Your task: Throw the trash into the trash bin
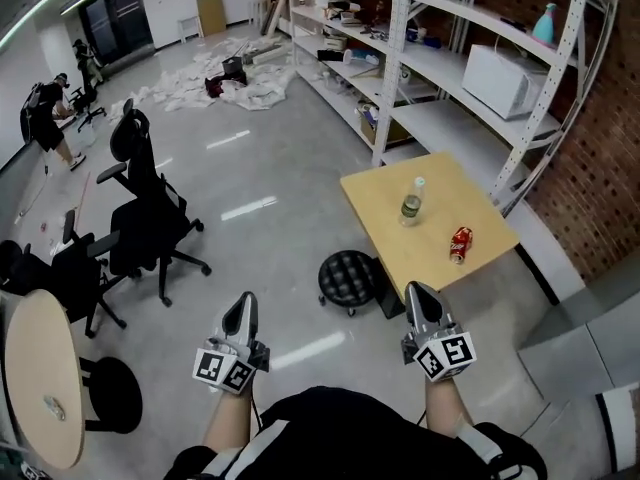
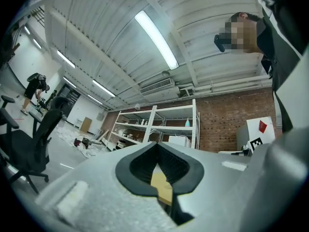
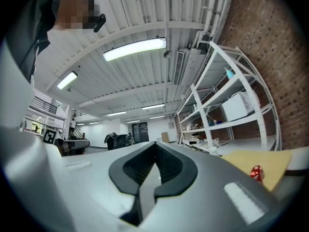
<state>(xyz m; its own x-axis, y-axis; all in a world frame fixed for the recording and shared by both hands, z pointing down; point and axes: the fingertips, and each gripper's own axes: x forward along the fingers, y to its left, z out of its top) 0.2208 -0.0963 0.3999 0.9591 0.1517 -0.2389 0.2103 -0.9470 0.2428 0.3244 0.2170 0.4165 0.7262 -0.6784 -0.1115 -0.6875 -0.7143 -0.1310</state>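
The counter (image 1: 380,208) is pale yellow wood. The can (image 1: 460,245) on it is red, the bottle (image 1: 411,201) clear with a dark label and white cap. The left tongs (image 1: 243,303) and right tongs (image 1: 420,293) are grey, with black-and-white square markers. Far right, white shelving (image 1: 395,58) fronts a red-brown brick wall (image 1: 590,183). The chairs (image 1: 145,213) at left and the stool (image 1: 347,276) are black, the floor (image 1: 260,168) glossy grey.

On the table (image 1: 388,246), bottle (image 1: 411,200) left of can (image 1: 460,244); stool (image 1: 348,278) just left, shelves (image 1: 430,120) behind.

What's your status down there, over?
Left gripper and right gripper shut, empty. Can and bottle untouched on table. Stool by table's near corner.
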